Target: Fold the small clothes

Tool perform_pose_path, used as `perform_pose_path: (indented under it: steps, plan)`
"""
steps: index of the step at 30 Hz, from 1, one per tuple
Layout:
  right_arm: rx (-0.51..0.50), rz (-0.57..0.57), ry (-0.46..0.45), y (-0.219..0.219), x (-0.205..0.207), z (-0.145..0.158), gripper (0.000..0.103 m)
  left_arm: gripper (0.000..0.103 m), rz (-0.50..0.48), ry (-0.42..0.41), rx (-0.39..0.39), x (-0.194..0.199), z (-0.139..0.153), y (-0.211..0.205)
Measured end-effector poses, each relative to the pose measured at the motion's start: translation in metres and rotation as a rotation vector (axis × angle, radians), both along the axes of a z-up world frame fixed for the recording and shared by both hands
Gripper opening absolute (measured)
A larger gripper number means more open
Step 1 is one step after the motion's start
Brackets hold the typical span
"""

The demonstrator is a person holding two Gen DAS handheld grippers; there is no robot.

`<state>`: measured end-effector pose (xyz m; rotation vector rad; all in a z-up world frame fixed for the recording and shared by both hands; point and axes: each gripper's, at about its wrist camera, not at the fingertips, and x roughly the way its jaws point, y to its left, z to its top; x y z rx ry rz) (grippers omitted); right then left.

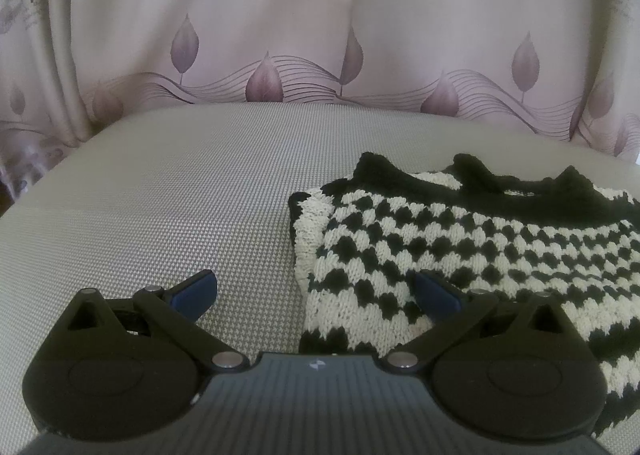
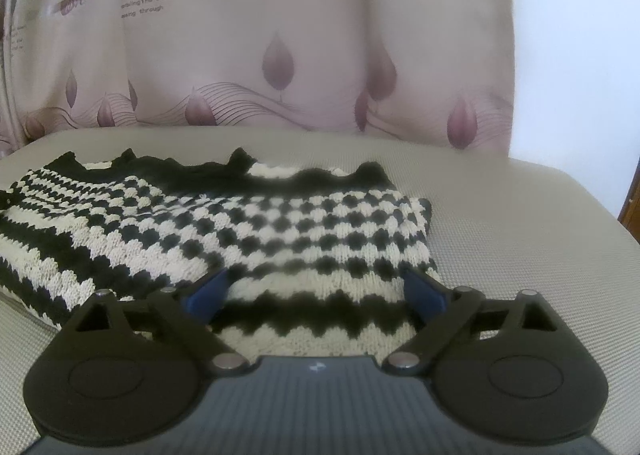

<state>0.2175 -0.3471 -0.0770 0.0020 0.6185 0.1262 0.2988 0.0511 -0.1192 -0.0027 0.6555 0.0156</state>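
Observation:
A small black-and-cream checkered knit sweater (image 1: 460, 239) lies flat on a grey woven surface (image 1: 160, 215). It fills the right half of the left wrist view and the left and middle of the right wrist view (image 2: 240, 223). My left gripper (image 1: 316, 295) is open and empty, over the sweater's lower left corner, with its right blue pad (image 1: 436, 291) above the knit. My right gripper (image 2: 316, 291) is open and empty, low over the sweater's near hem, both pads spread above the fabric.
A pink curtain with leaf prints (image 1: 280, 35) hangs right behind the surface; it also shows in the right wrist view (image 2: 280, 55). Bare grey surface lies left of the sweater (image 1: 120, 255) and right of it (image 2: 520, 235). A white wall (image 2: 580, 55) is at the right.

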Motion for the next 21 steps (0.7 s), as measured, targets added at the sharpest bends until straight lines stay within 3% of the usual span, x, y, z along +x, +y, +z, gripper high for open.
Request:
perform_pose_path:
  steps: [13,21]
  plan:
    - [0.0,0.003,-0.001,-0.0009,-0.0002,0.0001,0.098,0.103,0.009,-0.01,0.029,-0.002,-0.0004,-0.0044]
    - [0.003,0.004,0.0,-0.0017,0.0004,0.0002,0.099,0.103,0.005,0.013,-0.015,0.0009,-0.0006,0.001]
